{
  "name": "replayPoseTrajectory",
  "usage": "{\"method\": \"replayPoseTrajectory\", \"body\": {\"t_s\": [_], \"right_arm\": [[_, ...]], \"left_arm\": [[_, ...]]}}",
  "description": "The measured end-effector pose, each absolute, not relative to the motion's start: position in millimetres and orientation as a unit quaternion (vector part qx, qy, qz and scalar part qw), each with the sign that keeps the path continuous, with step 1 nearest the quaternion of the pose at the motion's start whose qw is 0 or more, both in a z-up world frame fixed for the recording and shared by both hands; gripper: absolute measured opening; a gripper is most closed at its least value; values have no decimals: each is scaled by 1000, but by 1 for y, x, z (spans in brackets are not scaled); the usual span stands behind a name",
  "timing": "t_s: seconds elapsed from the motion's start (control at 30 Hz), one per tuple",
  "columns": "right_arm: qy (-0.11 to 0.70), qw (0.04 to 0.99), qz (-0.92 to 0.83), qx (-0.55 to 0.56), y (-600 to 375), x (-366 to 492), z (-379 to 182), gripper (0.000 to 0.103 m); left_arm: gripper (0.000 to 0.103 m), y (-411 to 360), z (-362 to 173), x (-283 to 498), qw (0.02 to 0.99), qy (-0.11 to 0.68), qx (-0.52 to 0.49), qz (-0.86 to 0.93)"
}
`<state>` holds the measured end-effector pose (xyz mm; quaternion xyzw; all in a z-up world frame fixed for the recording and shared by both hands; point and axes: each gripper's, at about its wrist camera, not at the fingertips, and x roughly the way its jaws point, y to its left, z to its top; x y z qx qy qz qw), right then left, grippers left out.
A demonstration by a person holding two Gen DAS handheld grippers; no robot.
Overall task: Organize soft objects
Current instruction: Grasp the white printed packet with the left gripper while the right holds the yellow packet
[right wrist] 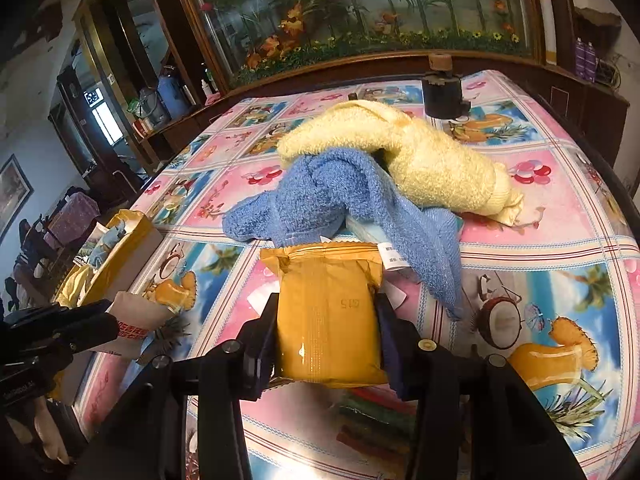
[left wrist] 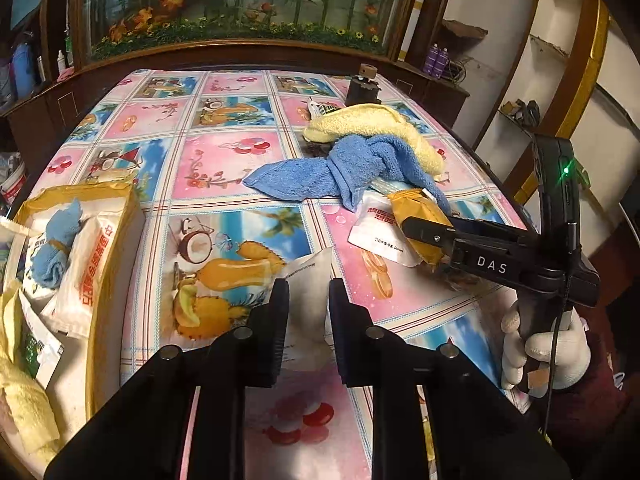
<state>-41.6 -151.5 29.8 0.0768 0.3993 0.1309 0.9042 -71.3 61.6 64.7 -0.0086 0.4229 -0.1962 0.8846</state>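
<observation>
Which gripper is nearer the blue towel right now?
Right. The right gripper, shut on an orange packet, sits just in front of the blue towel. The left gripper, shut on a white packet, is farther back.

A lived-in home room with a dining-style table

A cartoon fruit-print tablecloth [left wrist: 224,168] covers the table, a large fish tank [right wrist: 360,12] with fake plants sits in a dark wooden cabinet [left wrist: 248,54], and shelves [left wrist: 552,44] hold bottles [left wrist: 438,60] and household clutter.
</observation>
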Motion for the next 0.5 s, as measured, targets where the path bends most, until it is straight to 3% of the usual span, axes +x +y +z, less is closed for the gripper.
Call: {"method": "replayPoseTrajectory", "body": {"t_s": [0.2,0.3,0.5], "right_arm": [[399,904,138,71,-145,-47,33,46],[399,903,141,79,-145,-47,34,46],[408,896,149,92,-147,-45,31,46]], "left_arm": [[19,80,55,-73,890,421,-13,-175],[27,76,48,-70,889,425,-7,-170],[65,76,28,-58,883,447,-1,-142]]}}
